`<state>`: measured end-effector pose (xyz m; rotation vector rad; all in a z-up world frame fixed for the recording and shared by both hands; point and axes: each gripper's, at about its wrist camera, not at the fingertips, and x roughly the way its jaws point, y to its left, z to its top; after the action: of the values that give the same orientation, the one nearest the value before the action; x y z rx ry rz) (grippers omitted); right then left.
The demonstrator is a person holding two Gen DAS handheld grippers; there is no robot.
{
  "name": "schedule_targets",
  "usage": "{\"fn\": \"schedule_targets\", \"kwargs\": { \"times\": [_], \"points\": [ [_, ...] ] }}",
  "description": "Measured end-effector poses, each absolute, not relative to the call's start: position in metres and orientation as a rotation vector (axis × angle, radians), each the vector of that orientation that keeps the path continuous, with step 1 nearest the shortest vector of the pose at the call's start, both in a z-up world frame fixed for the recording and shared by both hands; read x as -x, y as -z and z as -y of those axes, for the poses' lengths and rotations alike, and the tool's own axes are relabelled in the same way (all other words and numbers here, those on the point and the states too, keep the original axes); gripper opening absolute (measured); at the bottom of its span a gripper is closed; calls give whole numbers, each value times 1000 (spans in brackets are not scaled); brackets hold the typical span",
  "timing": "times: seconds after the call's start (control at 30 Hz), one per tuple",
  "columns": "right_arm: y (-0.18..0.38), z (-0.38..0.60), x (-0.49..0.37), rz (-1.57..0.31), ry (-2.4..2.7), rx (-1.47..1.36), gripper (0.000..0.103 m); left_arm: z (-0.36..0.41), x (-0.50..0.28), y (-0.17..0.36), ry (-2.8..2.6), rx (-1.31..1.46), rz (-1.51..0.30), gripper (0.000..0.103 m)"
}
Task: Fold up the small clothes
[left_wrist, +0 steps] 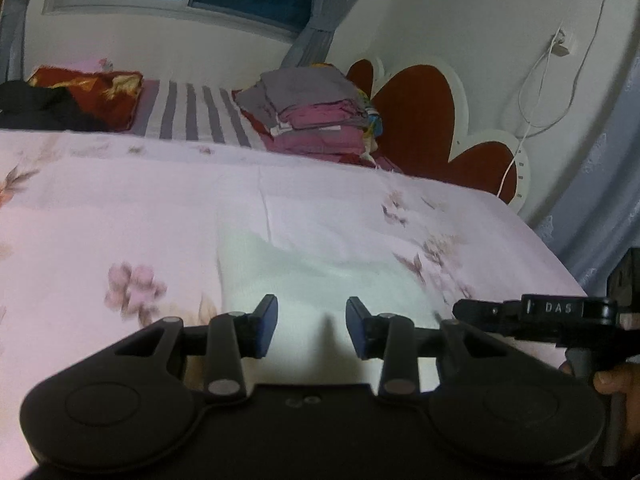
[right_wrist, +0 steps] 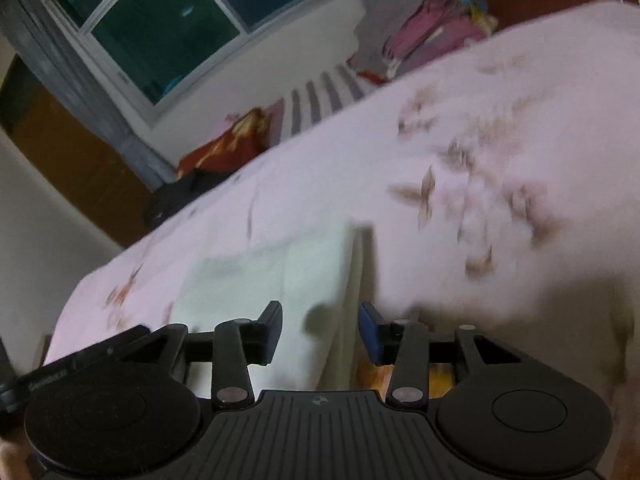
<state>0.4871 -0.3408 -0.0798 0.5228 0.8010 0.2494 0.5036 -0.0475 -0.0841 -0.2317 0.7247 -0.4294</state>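
A small pale, whitish-green cloth (left_wrist: 320, 264) lies flat on the floral pink bedsheet (left_wrist: 120, 208), just beyond my left gripper (left_wrist: 312, 326). That gripper is open, its blue pads apart with nothing between them. In the right wrist view the same cloth (right_wrist: 272, 276) shows a raised folded right edge that runs down between the fingers of my right gripper (right_wrist: 320, 330). The right gripper is open and its pads do not press on the cloth. The right tool's black body (left_wrist: 560, 314) and a hand (left_wrist: 616, 384) show at the left view's right edge.
A stack of folded grey and pink clothes (left_wrist: 316, 112) sits at the bed's far side by the red heart-shaped headboard (left_wrist: 416, 120). A red pillow (left_wrist: 92, 92) and a dark garment (left_wrist: 40, 108) lie far left. The bed edge (left_wrist: 560, 264) drops off at right.
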Motion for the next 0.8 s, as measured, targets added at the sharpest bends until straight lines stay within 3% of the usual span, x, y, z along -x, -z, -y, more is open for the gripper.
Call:
{"fn": "schedule_targets", "kwargs": {
  "times": [0.17, 0.27, 0.57, 0.8],
  "points": [
    [78, 313, -532, -829, -294, -359, 38, 51, -541, 106, 435, 261, -780, 36],
    [99, 295, -551, -904, -269, -221, 25, 46, -550, 124, 452, 336, -819, 36],
    [104, 298, -550, -899, -222, -170, 26, 42, -532, 114, 491, 338, -814, 36],
    [74, 315, -478, -854, -289, -234, 27, 22, -459, 106, 460, 303, -780, 36]
  ]
}}
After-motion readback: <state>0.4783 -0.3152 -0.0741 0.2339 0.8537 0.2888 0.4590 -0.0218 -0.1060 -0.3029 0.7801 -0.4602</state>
